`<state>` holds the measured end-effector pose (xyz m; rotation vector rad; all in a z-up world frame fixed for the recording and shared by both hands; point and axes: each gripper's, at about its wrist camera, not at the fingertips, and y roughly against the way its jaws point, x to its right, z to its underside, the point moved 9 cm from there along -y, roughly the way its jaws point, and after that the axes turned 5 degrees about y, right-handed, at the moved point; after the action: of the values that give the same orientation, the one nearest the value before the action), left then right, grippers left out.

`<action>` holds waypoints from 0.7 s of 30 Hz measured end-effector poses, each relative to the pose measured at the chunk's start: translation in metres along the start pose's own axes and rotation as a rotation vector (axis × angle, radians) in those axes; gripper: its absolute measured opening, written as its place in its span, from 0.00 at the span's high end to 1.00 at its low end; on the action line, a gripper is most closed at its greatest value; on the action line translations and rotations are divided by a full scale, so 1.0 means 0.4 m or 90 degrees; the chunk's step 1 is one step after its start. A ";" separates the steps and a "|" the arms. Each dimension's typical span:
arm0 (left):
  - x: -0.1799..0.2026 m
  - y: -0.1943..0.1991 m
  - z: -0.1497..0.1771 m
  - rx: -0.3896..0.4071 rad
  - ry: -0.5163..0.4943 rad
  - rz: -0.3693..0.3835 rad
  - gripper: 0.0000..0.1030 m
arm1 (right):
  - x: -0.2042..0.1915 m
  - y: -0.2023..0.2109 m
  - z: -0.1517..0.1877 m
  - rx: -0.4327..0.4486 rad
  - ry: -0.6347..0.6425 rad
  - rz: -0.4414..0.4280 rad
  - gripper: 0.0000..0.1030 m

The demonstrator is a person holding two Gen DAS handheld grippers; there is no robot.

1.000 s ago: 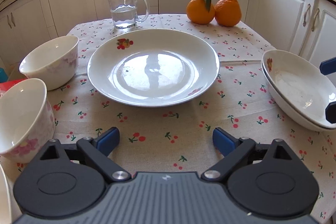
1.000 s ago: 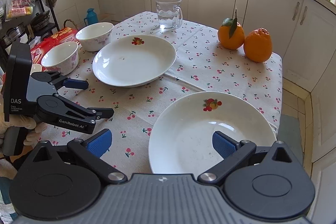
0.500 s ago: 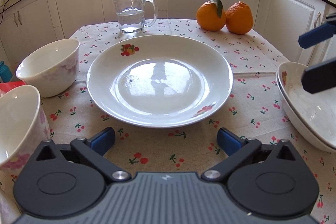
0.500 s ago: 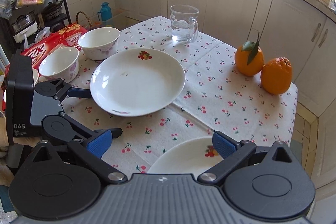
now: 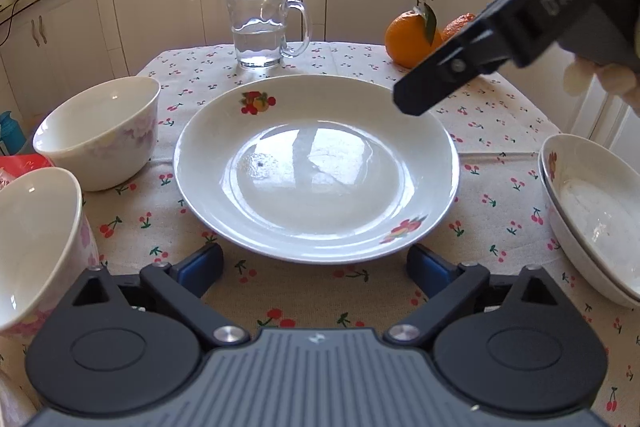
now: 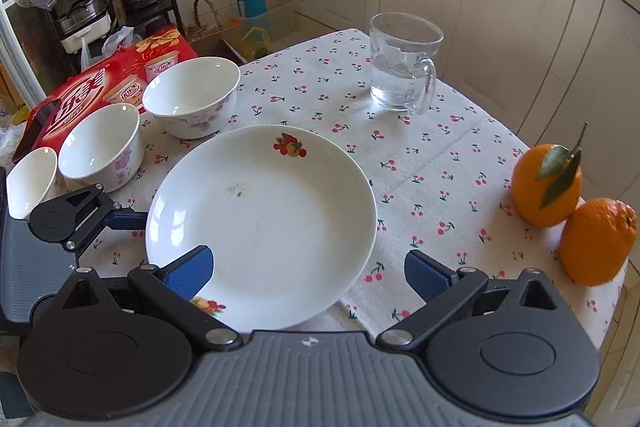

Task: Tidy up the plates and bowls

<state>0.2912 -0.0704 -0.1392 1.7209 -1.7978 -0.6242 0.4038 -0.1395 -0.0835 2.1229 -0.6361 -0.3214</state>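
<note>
A white plate (image 5: pixel 316 167) with fruit prints lies mid-table; it also shows in the right wrist view (image 6: pixel 264 223). My left gripper (image 5: pixel 316 265) is open at its near rim, low over the cloth. My right gripper (image 6: pixel 308 271) is open above the plate's right edge, one finger over the plate. Two stacked plates (image 5: pixel 592 215) sit at the right. Two bowls (image 5: pixel 100 135) (image 5: pixel 32 243) stand at the left; the right wrist view shows three bowls (image 6: pixel 192 95) (image 6: pixel 102 143) (image 6: pixel 30 179).
A glass mug of water (image 5: pixel 264 27) and two oranges (image 5: pixel 412 39) stand at the table's far side. A red carton (image 6: pixel 100 83) lies beyond the left table edge. White cabinets surround the table.
My right gripper has risen off the stacked plates and swung left over the middle plate. My left gripper has moved forward to the plate's near rim.
</note>
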 end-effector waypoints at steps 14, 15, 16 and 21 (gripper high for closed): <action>0.004 0.004 -0.008 0.007 -0.008 0.007 0.19 | 0.047 -0.196 -0.113 -0.049 0.049 -0.100 0.17; 0.004 0.005 -0.008 0.008 -0.009 0.008 0.20 | 0.048 -0.203 -0.116 -0.051 0.054 -0.104 0.18; 0.005 0.005 -0.008 0.008 -0.010 0.010 0.21 | 0.049 -0.212 -0.120 -0.053 0.056 -0.108 0.19; 0.003 0.006 -0.010 0.006 -0.011 0.013 0.23 | 0.056 -0.241 -0.130 -0.064 0.057 -0.139 0.24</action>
<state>0.2923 -0.0712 -0.1345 1.7063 -1.8299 -0.6244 0.4768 -0.0697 -0.1309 2.0999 -0.3293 -0.3686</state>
